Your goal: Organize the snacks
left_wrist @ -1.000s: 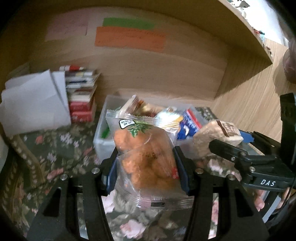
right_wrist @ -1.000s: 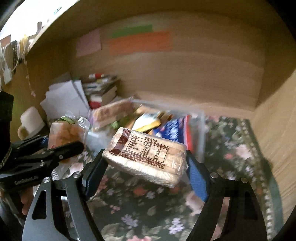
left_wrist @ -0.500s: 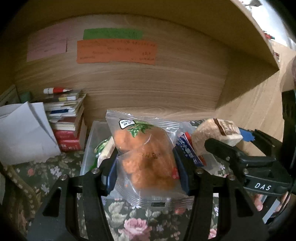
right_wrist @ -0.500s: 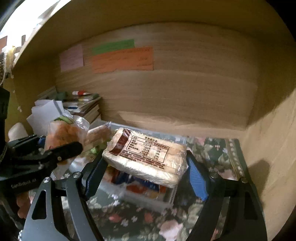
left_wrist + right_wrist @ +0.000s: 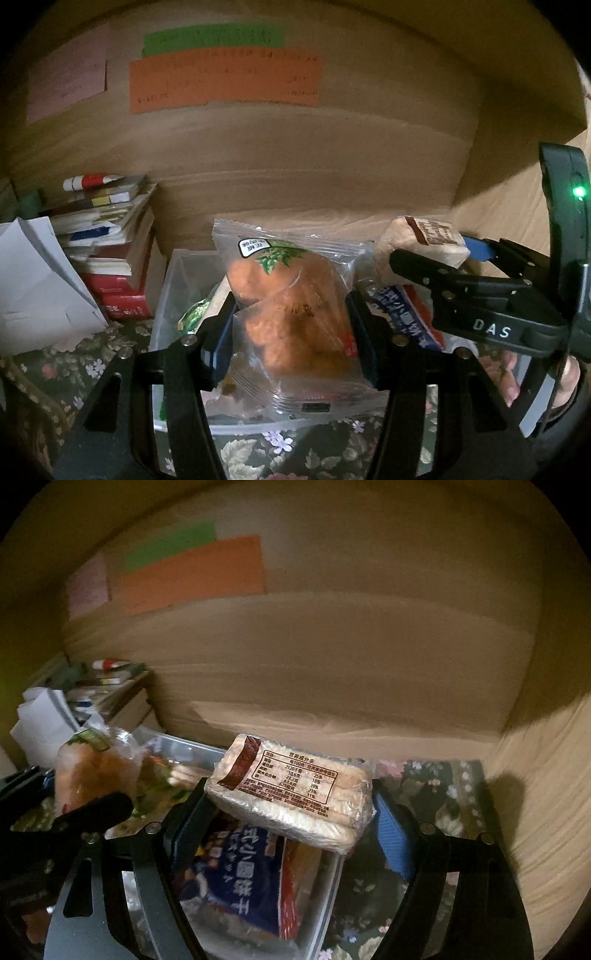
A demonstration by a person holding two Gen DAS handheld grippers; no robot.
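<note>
Clearly left tongs (image 5: 290, 332) pinching orange snack bag (image 5: 291, 314), right tongs (image 5: 291, 812) pinching pale wafer pack (image 5: 295, 794).

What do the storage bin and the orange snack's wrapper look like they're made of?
Storage bin: translucent, likely rigid plastic; the snacks inside show through its frosted walls. Orange snack's wrapper: thin clear plastic film, glossy, with crimped seals and creases, held by the left gripper.
</note>
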